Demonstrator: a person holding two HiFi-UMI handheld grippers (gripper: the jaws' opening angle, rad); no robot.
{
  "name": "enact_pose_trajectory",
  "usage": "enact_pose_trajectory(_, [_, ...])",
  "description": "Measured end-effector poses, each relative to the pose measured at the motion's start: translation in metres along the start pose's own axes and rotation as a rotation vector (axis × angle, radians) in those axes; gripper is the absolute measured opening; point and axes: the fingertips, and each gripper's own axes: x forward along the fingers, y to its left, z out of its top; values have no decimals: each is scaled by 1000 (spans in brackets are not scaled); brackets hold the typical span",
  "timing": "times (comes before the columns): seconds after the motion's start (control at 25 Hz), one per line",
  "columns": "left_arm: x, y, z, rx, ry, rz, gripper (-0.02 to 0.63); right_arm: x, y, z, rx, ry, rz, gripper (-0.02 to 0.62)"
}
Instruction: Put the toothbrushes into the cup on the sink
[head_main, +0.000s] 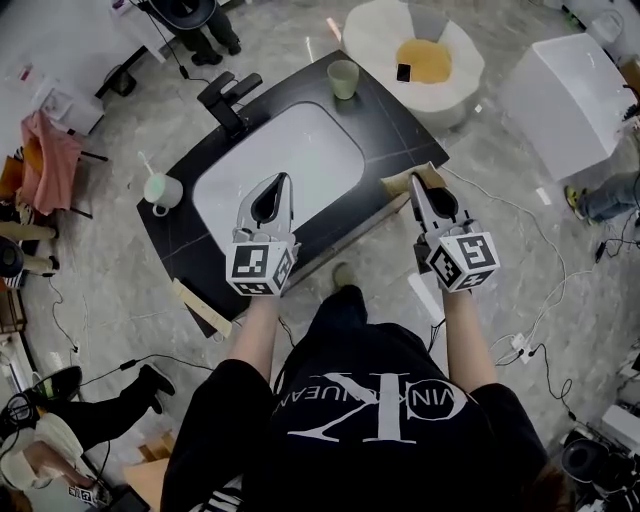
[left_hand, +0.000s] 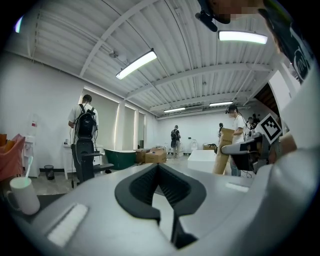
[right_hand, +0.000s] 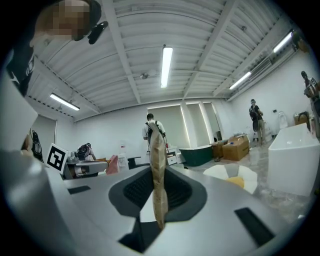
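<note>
The right gripper (head_main: 418, 190) pinches a thin tan paper-like strip (right_hand: 158, 172), possibly a wrapped toothbrush, at the black sink counter's (head_main: 400, 125) near right corner. The left gripper (head_main: 273, 195) is closed on nothing above the white basin (head_main: 320, 150). The next move is likely to carry the strip to the white ceramic mug (head_main: 161, 190) at the left edge.

Left forearm (head_main: 255, 335), right forearm (head_main: 470, 335) bare, extended forward, roughly parallel. Left gripper (head_main: 284, 180): jaws together, empty. Right gripper (head_main: 414, 183): jaws clamped on thin brown strip (right_hand: 156, 170).
</note>
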Motion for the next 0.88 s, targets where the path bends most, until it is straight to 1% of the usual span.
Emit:
enact_pose_trajectory(0.52, [73,48,7,-21,-17,21,9,89,-27,16,-29,24,50,63])
enact_pose_trajectory(0.72, [91,61,10,-22,-29,28,9,114,-31,19,-40,27,66,63])
enact_pose_trajectory(0.88, [98,63,7,-25,-20,34,9,127,-34,19,-41,40,83,63])
